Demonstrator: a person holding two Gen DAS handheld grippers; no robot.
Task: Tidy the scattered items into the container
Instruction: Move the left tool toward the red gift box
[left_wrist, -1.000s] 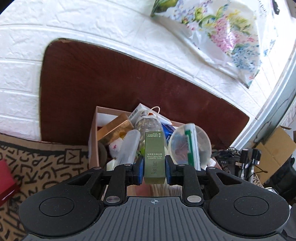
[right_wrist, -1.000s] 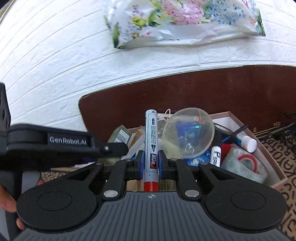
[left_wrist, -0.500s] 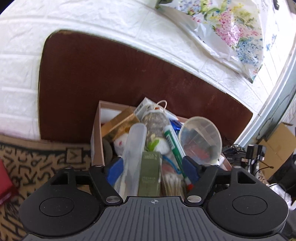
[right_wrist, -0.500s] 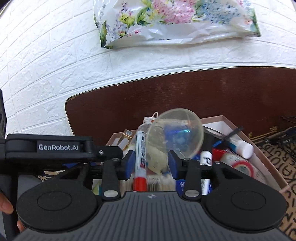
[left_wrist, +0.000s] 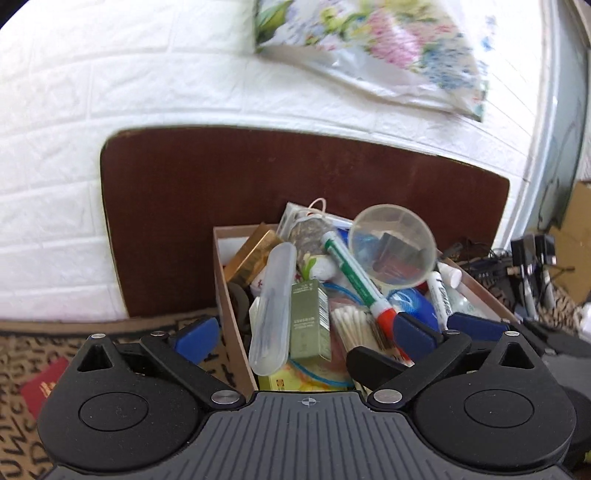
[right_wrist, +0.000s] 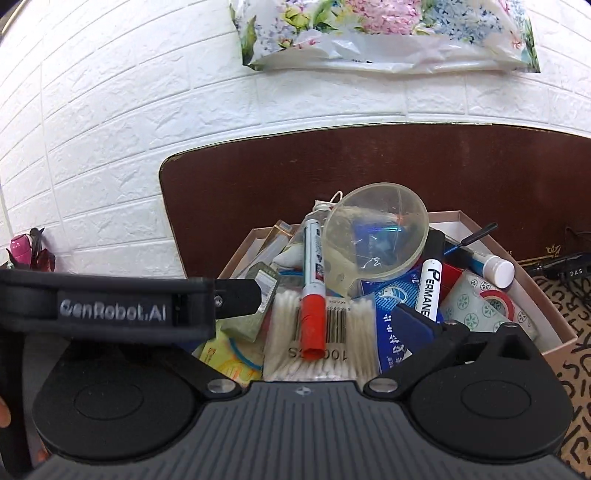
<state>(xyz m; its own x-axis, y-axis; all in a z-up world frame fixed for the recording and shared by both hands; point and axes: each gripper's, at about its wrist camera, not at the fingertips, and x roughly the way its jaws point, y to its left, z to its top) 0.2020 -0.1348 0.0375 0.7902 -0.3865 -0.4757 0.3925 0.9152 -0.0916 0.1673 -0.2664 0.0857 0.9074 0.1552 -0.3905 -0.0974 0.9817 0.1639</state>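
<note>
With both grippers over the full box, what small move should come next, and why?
Probably lift both grippers back from the box. Their jaws have just been opening and now hold nothing: the green carton and the red-capped marker lie loose on the pile inside, so both drops look done.

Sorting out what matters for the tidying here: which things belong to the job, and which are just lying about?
Job: cardboard box, olive carton, red-capped marker, both dropped in from just-opened jaws.
Lying about: floral bag, red booklet, cables.

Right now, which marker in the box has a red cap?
The green-and-white marker lying on the cotton swabs; the other marker, labelled PERMANENT, has a black cap.
</note>
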